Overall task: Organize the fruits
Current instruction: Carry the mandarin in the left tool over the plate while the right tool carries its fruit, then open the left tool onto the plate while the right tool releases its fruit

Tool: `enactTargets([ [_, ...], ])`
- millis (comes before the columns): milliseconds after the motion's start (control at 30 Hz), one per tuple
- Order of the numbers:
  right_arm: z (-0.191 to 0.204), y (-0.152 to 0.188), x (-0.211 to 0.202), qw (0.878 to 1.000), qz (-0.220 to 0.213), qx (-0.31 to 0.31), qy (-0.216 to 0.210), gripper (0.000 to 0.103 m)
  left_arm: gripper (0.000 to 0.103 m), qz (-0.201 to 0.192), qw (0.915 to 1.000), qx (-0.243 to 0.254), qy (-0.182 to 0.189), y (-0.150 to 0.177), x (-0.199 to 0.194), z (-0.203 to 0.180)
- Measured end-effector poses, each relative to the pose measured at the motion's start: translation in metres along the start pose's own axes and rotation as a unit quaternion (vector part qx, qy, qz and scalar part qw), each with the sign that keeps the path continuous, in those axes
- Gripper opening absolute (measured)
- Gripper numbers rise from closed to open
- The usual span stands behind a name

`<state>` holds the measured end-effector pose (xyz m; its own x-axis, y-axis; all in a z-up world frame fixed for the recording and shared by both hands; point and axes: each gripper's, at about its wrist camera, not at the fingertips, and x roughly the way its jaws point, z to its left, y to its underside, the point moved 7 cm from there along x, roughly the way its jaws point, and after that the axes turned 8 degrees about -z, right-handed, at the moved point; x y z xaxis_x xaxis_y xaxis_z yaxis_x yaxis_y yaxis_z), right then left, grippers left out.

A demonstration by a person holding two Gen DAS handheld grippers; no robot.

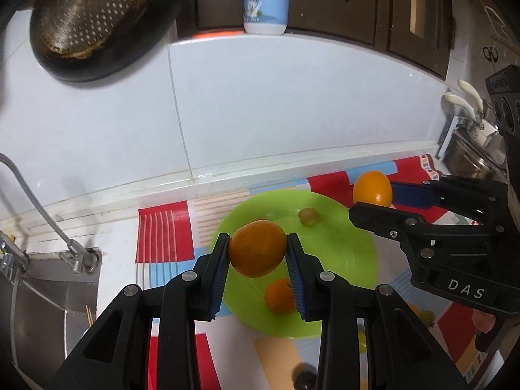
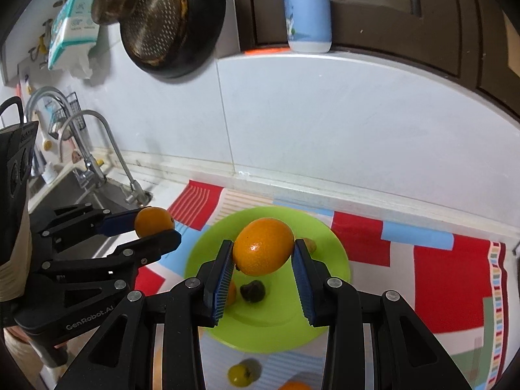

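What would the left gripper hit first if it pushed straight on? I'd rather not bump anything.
Probably the green plate. The left gripper, shut on an orange, points down over the plate, where a grape lies further along. Depth is unclear, so this is a guess.

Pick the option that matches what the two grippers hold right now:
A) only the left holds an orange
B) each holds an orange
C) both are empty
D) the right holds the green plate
B: the left gripper is clamped on one orange and the right gripper on another orange, both held above the green plate.
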<state>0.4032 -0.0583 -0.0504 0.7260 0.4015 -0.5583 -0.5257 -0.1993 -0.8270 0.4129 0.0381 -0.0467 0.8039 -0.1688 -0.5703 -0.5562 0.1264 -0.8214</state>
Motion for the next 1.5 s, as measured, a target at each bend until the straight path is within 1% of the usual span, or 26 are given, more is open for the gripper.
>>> enactTargets([
  [233,-0.007,0.002,0.034,1.000,0.023,-0.002,-0.010,0.037,0.034,0.020,0.9998,0.006,0.001,0.002,0.030,0.004],
  [467,-0.012,0.013,0.067,0.998,0.056,-0.011,-0.020,0.037,0.034,0.038,0.9992,0.010,0.002,0.008,0.059,0.009],
  [667,-0.014,0.022,0.093,0.996,0.080,-0.024,-0.025,0.037,0.034,0.059,0.9982,0.010,0.007,0.020,0.084,0.012],
  [900,-0.018,0.031,0.114,0.994,0.099,-0.020,-0.032,0.037,0.034,0.080,0.9966,0.007,0.017,0.031,0.103,0.013],
  [1067,-0.019,0.033,0.121,0.994,0.105,-0.020,-0.034,0.037,0.034,0.083,0.9963,0.009,0.019,0.033,0.109,0.013],
  [1133,-0.020,0.032,0.122,0.994,0.104,-0.019,-0.031,0.037,0.038,0.079,0.9967,0.011,0.016,0.032,0.108,0.014],
  [1167,-0.020,0.032,0.122,0.994,0.105,-0.019,-0.028,0.037,0.045,0.077,0.9968,0.009,0.018,0.031,0.107,0.014],
  [1200,-0.021,0.032,0.122,0.994,0.104,-0.020,-0.025,0.038,0.045,0.074,0.9971,0.008,0.014,0.030,0.106,0.015],
  [1233,-0.021,0.031,0.122,0.994,0.103,-0.021,-0.023,0.038,0.045,0.071,0.9974,0.011,0.008,0.028,0.104,0.016],
  [1300,-0.024,0.029,0.119,0.995,0.098,-0.023,-0.013,0.044,0.045,0.065,0.9978,0.010,0.000,0.027,0.099,0.018],
  [1467,-0.026,0.023,0.102,0.996,0.084,-0.023,0.002,0.045,0.045,0.051,0.9987,-0.003,-0.003,0.020,0.078,0.021],
  [1500,-0.026,0.021,0.097,0.997,0.080,-0.022,0.004,0.045,0.047,0.047,0.9989,-0.003,-0.005,0.018,0.073,0.020],
])
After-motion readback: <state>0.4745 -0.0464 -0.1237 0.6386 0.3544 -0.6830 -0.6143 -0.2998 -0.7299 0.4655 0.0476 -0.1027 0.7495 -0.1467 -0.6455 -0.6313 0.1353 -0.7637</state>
